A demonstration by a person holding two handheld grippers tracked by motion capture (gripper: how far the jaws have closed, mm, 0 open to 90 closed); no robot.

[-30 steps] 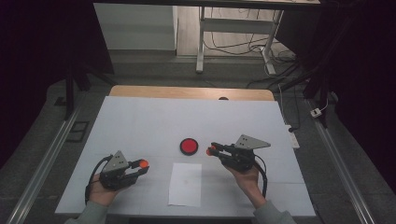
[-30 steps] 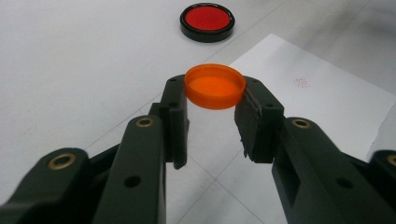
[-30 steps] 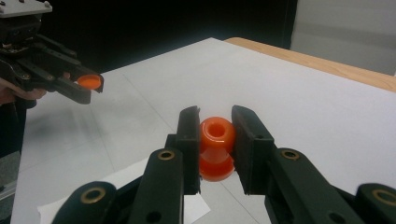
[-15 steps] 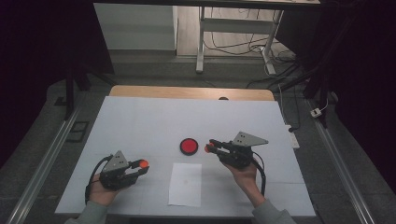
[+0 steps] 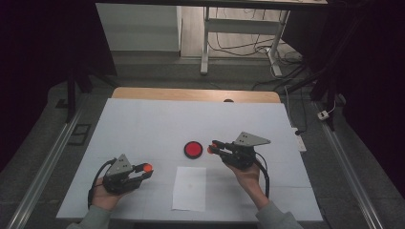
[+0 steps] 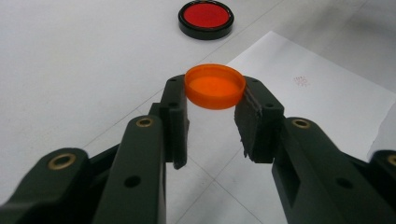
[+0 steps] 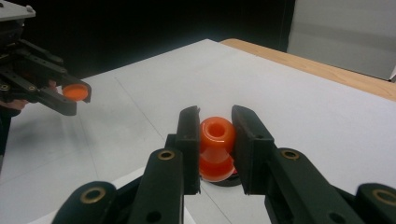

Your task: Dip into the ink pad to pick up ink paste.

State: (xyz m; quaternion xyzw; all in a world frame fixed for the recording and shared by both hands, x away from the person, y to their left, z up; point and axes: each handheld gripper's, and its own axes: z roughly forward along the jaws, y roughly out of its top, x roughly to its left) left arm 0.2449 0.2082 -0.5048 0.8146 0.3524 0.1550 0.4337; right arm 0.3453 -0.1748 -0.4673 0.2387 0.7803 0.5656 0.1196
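A shallow orange cap [image 6: 215, 86] is pinched between the jaws of my left gripper [image 6: 214, 95], which is shut on it low over the white table [image 5: 143, 129]; from above the gripper [image 5: 146, 170] is at the front left. My right gripper [image 7: 216, 122] is shut on a small orange knob-shaped piece [image 7: 215, 140] with a hole in its top. From above, that gripper [image 5: 211, 149] hangs just right of a red disc in a black rim [image 5: 193, 149]. The disc's rim [image 7: 225, 181] shows right beneath the held piece. A white paper sheet [image 5: 189, 188] lies between the hands.
The table's wooden back edge [image 5: 191, 94] runs along the far side. Cables trail from both grippers near the front edge. Beyond the table are a white desk frame [image 5: 205, 43] and floor cables. The left gripper with its cap [image 7: 74, 92] appears far left in the right gripper view.
My right gripper has edged slightly left and away, closer to the red disc, still holding the orange piece. The left gripper has barely moved.
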